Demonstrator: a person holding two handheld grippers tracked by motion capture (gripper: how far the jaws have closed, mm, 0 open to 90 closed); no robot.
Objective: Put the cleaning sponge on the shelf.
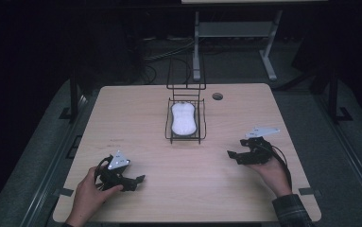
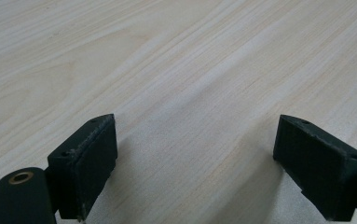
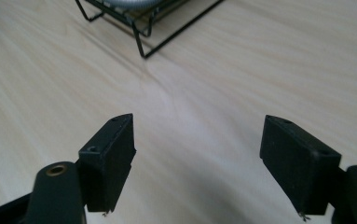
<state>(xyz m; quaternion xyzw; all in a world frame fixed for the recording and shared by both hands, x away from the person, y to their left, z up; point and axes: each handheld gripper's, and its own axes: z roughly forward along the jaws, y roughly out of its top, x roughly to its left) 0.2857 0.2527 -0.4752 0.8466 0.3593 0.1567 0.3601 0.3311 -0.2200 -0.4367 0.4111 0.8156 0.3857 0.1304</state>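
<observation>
A black wire rack [image 1: 186, 120] stands at the middle back of the wooden table [image 1: 136, 118], with a white oblong sponge-like object [image 1: 184, 118] lying in it. My left gripper [image 1: 138, 181] rests near the front left of the table, held by a hand, open with bare wood between its jaws [image 2: 195, 154]. My right gripper [image 1: 233, 154] sits at the right, right of and below the rack, pointing left. It stands open [image 3: 197, 154] with nothing between the jaws. The rack's corner [image 3: 141, 28] lies ahead of it, apart from it.
A round cable hole [image 1: 217, 96] is in the table behind the rack. Beyond the far edge stand a white desk frame [image 1: 235, 33] and cables on a dark floor. A checked sleeve [image 1: 289, 210] enters at the bottom right.
</observation>
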